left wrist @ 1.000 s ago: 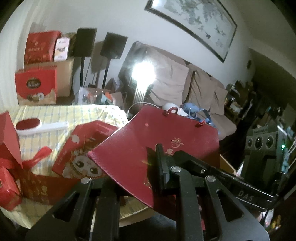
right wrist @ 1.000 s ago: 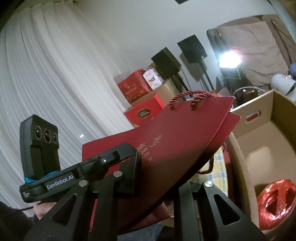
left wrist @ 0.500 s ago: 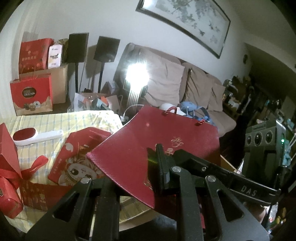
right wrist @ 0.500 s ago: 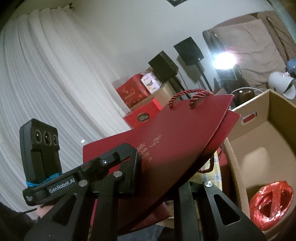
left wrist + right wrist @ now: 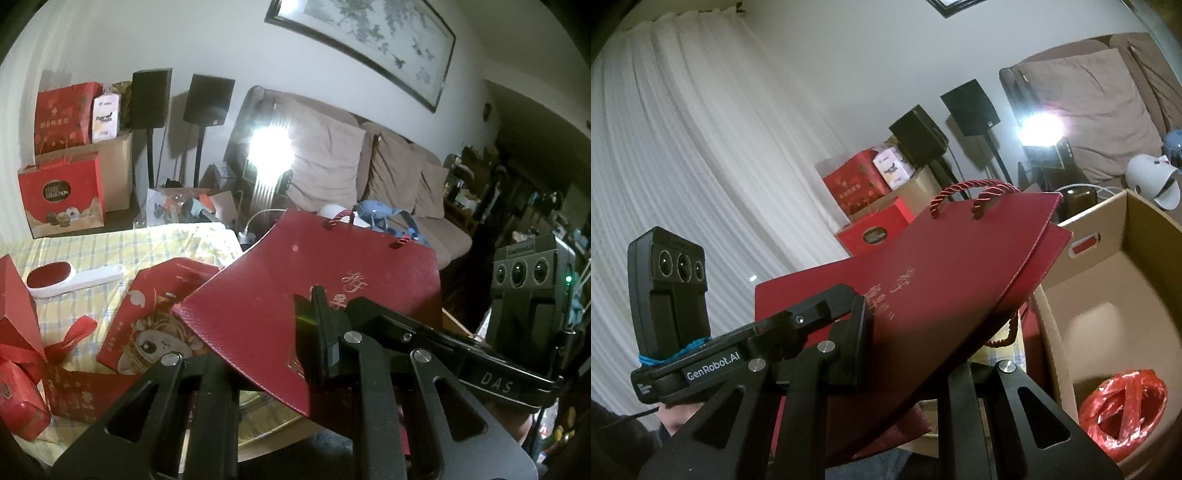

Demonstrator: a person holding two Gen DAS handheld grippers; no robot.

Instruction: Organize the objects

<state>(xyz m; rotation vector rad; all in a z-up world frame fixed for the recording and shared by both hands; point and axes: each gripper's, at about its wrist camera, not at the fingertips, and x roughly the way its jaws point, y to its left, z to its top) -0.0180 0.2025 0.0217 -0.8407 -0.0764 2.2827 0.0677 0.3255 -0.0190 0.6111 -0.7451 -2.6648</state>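
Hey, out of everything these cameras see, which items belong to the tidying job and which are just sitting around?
Part of the job:
- flat dark red paper gift bag with rope handles, gripped by left gripper and right gripper
- open brown cardboard box
- red plastic ribbon coil inside it

Just lying about:
- two black speakers on stands
- beige sofa cushions
- framed painting

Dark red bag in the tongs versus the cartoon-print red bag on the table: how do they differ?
The dark red bag is held off the table; the cartoon bag lies flat on the checked cloth. The dark one bears only small gold lettering; the other, a cartoon figure. Both are red.
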